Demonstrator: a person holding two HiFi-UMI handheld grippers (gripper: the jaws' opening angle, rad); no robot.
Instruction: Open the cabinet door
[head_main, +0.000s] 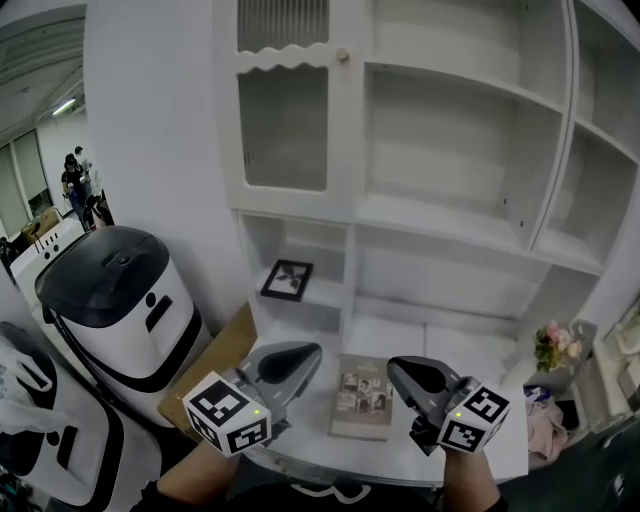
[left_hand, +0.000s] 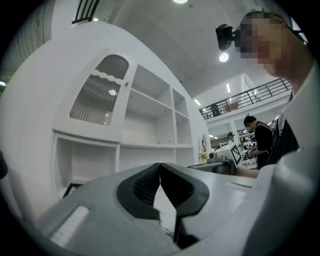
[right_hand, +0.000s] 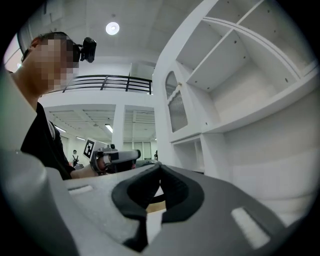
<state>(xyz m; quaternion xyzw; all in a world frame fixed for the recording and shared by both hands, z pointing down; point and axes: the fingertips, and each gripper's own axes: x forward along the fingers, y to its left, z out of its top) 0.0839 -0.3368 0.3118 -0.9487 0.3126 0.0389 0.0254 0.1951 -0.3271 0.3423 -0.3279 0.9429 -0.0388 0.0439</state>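
White shelf unit (head_main: 450, 200) is seen ahead. Its cabinet door (head_main: 285, 110), top left, is shut. Black-topped machine (head_main: 120, 300) is stood at left. L gripper (head_main: 310, 352) & R gripper (head_main: 394, 368) are seen low, well below door, both closed, empty. Book (head_main: 362, 397) is laid btwn them.

Framed picture (head_main: 288, 279), book (head_main: 361, 396) lying flat, pink flowers (head_main: 555, 342), white-and-black machine (head_main: 120, 300), perhaps a cardboard box (head_main: 225, 355) beside it

No words, numbers or brand names can be read anywhere. The book (head_main: 361, 397), lying between the left hand-held gripper (head_main: 300, 355) and the right hand-held gripper (head_main: 402, 370), has cover print too small to read.
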